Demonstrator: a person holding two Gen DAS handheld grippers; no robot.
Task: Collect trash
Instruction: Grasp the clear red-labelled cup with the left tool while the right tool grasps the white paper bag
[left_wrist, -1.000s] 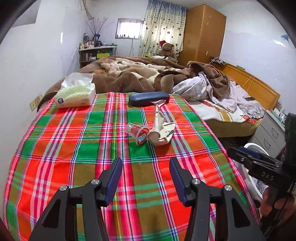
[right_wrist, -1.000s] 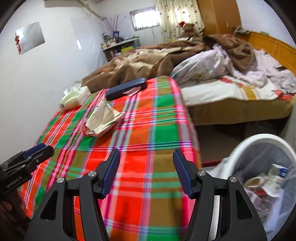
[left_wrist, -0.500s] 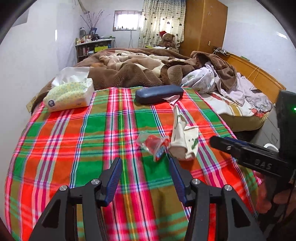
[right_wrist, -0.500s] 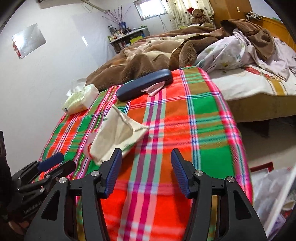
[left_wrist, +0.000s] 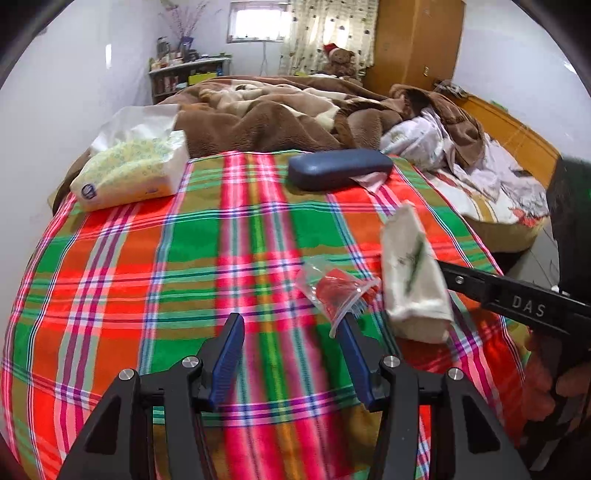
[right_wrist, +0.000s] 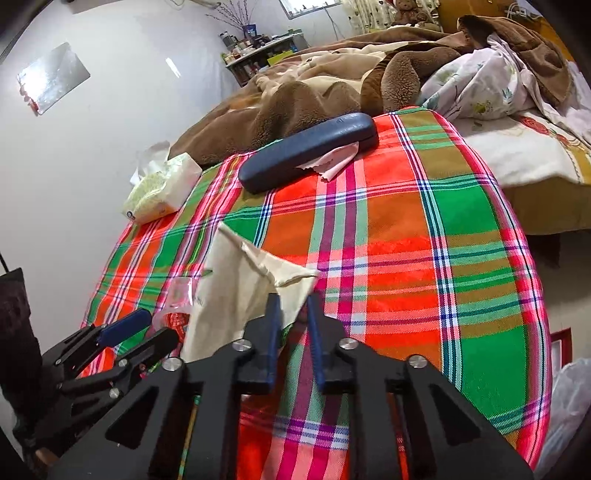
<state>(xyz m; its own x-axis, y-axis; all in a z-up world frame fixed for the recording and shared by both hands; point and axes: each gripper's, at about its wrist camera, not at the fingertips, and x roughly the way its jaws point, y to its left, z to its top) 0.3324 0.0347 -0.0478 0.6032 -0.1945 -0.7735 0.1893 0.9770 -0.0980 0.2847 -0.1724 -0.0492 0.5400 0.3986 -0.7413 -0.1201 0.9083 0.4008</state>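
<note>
Cream paper bag (right_wrist: 236, 295) lies just ahead-left of the right gripper (right_wrist: 291, 302), long axis running away from the fingers; the jaws are closing on its near corner. Left gripper (left_wrist: 291, 325) is partly open, holding nothing, a clear plastic wrapper (left_wrist: 332, 288) at its right fingertip. Plaid cloth (left_wrist: 147, 258) covers a bed in a bedroom.

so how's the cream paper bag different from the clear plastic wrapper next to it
The cream paper bag is opaque, pale and the larger; the clear plastic wrapper is see-through with red inside and smaller. The right gripper is closing on a corner of the bag; the wrapper lies just ahead of the left gripper, ungripped. Both lie crumpled on the plaid cloth.
</note>
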